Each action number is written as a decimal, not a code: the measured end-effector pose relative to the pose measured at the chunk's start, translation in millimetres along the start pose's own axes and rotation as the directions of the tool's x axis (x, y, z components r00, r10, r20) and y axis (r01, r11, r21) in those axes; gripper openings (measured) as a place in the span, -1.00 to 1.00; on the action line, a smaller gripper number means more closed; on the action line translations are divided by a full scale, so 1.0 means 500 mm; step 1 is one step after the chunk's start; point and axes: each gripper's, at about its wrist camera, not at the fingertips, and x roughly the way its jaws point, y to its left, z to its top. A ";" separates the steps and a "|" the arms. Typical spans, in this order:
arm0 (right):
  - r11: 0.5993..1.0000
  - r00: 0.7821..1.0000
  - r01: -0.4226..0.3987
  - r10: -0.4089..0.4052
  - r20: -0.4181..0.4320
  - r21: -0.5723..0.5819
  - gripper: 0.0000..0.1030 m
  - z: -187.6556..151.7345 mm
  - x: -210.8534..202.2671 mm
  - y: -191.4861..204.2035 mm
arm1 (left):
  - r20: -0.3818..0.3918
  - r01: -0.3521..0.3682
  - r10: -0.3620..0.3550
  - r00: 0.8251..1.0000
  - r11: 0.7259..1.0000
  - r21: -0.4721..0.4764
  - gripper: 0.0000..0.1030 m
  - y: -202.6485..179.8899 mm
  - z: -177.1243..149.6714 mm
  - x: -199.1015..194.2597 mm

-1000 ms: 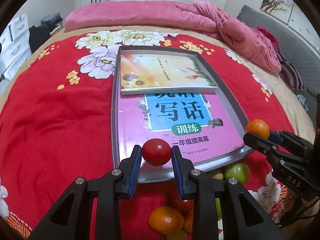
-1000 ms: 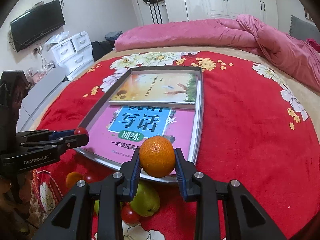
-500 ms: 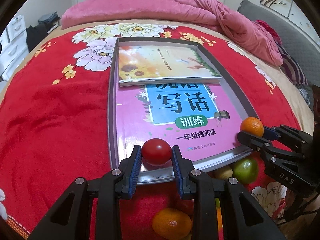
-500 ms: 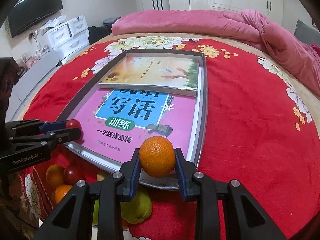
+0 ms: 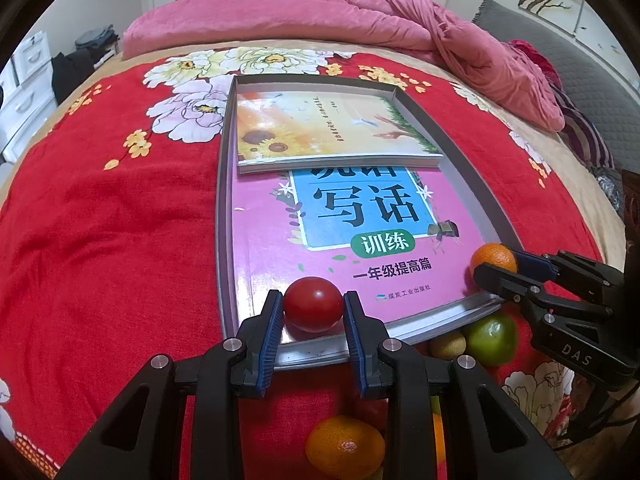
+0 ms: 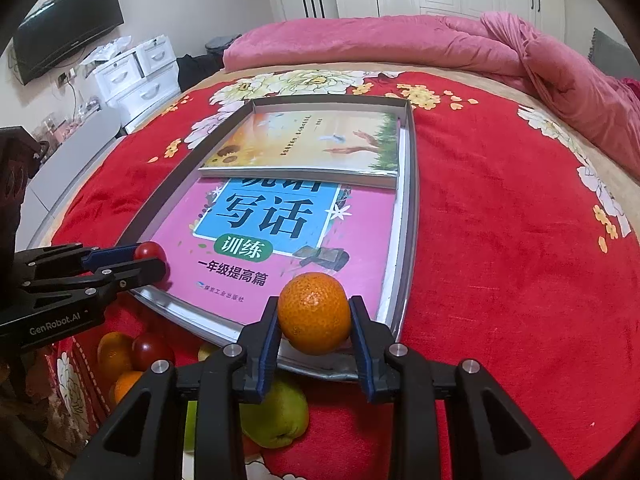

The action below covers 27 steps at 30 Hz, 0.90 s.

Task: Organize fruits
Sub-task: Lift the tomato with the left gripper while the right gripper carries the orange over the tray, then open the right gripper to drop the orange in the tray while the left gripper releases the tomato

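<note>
My left gripper (image 5: 313, 312) is shut on a red tomato (image 5: 313, 305), held over the near left corner of the grey metal tray (image 5: 224, 216). The same tomato (image 6: 150, 251) and left gripper (image 6: 154, 262) show at the left of the right wrist view. My right gripper (image 6: 315, 316) is shut on an orange (image 6: 314, 312) above the tray's (image 6: 410, 216) near right corner. That orange (image 5: 493, 258) and the right gripper (image 5: 494, 266) appear at the right of the left wrist view. Two books, a pink one (image 5: 360, 240) and a sunflower one (image 5: 328, 132), lie in the tray.
Loose fruit lies on the red floral blanket (image 5: 100, 220) just in front of the tray: a green apple (image 5: 491, 338), an orange (image 5: 344, 446), a green pear (image 6: 276, 420), a red tomato (image 6: 152, 350). A pink quilt (image 6: 380, 44) is bunched at the far end; white drawers (image 6: 136, 76) stand left.
Both grippers have dipped and moved slightly forward over the tray's near edge, keeping their fruit. The tray and books look larger and nearer.
</note>
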 end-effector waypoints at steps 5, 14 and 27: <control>1.000 1.000 -0.009 0.009 0.002 0.003 -0.34 -0.001 -0.001 0.001 | 0.000 0.002 -0.002 1.000 1.000 -0.002 -0.39 0.001 -0.001 0.000; 0.999 0.999 -0.038 0.038 0.013 0.002 -0.15 -0.003 -0.006 0.008 | 0.000 0.003 -0.003 1.000 1.000 -0.003 -0.39 0.002 0.000 0.001; 1.000 0.998 -0.019 0.020 0.059 -0.009 0.09 -0.005 -0.028 0.008 | 0.007 0.013 -0.013 1.000 1.000 -0.013 -0.24 0.007 -0.002 -0.005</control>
